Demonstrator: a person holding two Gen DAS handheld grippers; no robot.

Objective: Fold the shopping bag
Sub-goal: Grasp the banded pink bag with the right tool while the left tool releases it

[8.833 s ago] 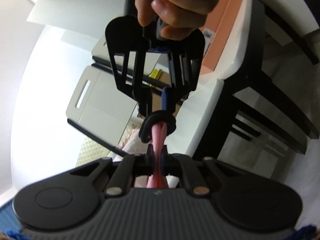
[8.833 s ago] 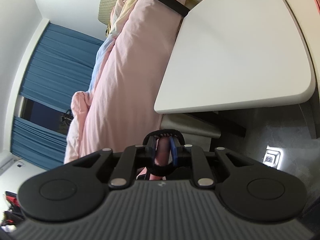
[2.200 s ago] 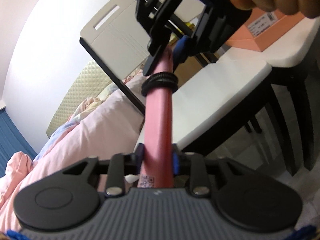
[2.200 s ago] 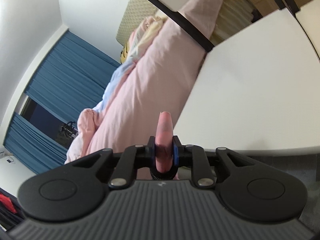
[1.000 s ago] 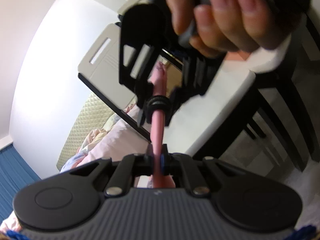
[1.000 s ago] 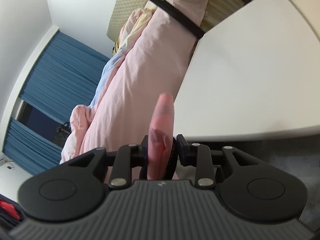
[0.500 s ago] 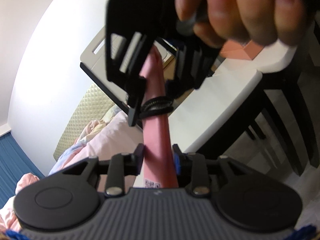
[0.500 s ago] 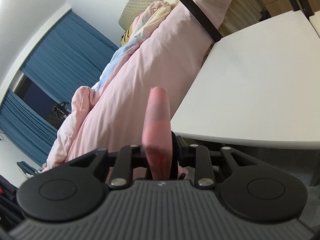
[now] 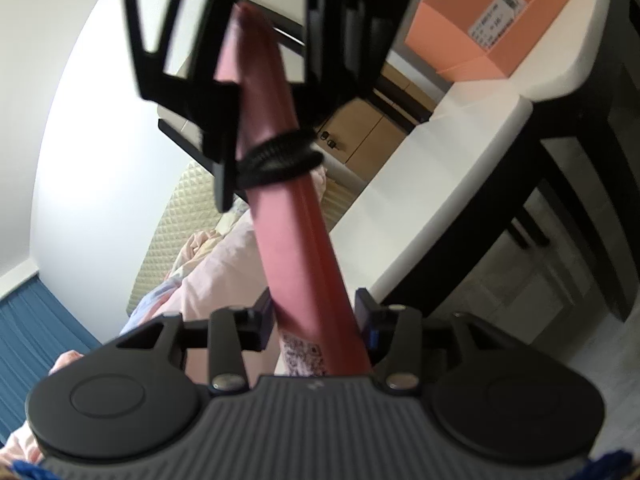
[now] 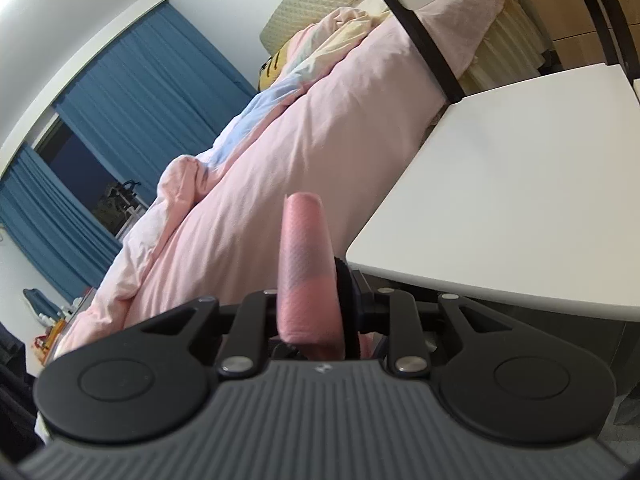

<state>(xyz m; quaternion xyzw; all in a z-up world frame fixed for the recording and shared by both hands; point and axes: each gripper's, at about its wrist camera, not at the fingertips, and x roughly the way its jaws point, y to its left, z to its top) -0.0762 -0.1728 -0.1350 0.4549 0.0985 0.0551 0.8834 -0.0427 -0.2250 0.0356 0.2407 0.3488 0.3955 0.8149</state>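
Note:
A pink shopping bag (image 9: 288,200), rolled into a long tube, runs from my left gripper (image 9: 314,314) up to my right gripper (image 9: 266,140) at the top of the left wrist view. A black elastic band (image 9: 280,156) circles the bag by the right gripper's fingertips. My left jaws are opening, and the bag's lower end lies loosely between them. In the right wrist view the bag's tip (image 10: 306,248) sticks out past my right gripper (image 10: 316,308). Those jaws are closing and press on the bag, with the band (image 10: 345,288) beside it.
A white table (image 10: 520,184) lies right of the bag and also shows in the left wrist view (image 9: 440,152), bearing an orange box (image 9: 492,20). A bed with a pink duvet (image 10: 300,140) lies beyond, with blue curtains (image 10: 132,92) behind. Dark furniture legs (image 9: 580,208) stand at right.
My left jaws went from pinching the bag flat to standing wide around it. The right gripper rose and rolled, and now looms closer at the top of the left view.

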